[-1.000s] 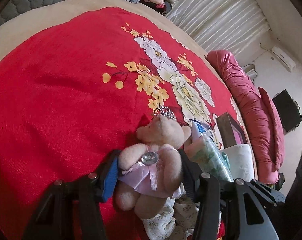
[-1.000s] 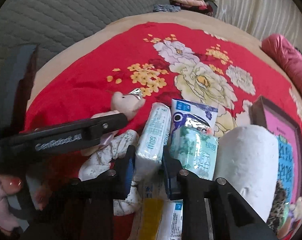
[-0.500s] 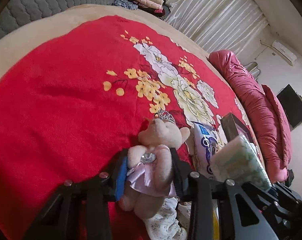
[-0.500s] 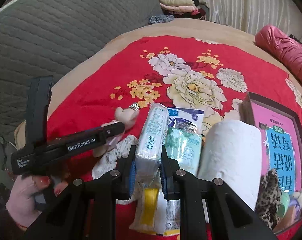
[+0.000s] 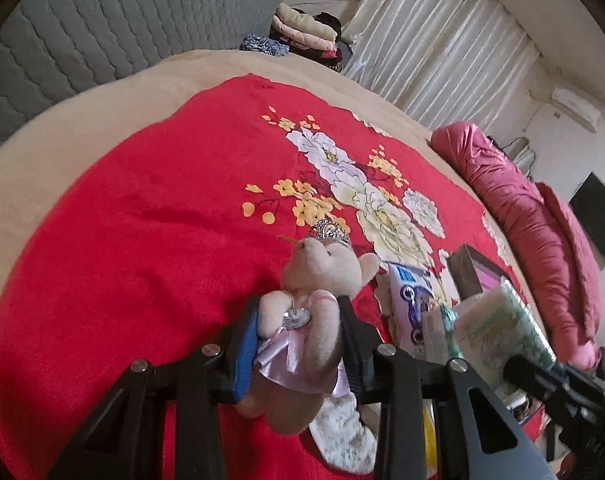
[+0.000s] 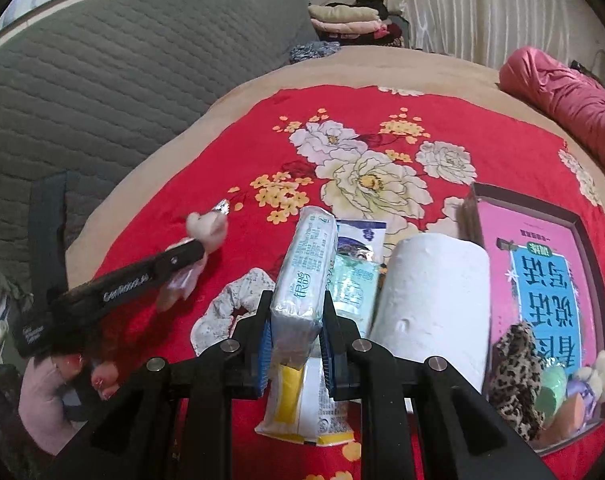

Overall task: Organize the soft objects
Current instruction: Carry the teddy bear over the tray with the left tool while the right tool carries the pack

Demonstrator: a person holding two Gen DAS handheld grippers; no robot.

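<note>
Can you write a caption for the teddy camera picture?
Left gripper squeezes a crowned teddy bear above the red flowery blanket.

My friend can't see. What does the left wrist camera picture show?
The left gripper is shut on a small teddy bear in a silver crown and lilac dress, above a red flowered blanket. To the right are tissue packs and a box.

A home bedroom: a red flower-printed bed blanket (image 5: pixel 142 240), a grey quilted headboard (image 6: pixel 122 80), folded clothes (image 5: pixel 302 28) stacked by pale pleated curtains (image 5: pixel 442 52), a wall-mounted air conditioner (image 5: pixel 574 108).
</note>
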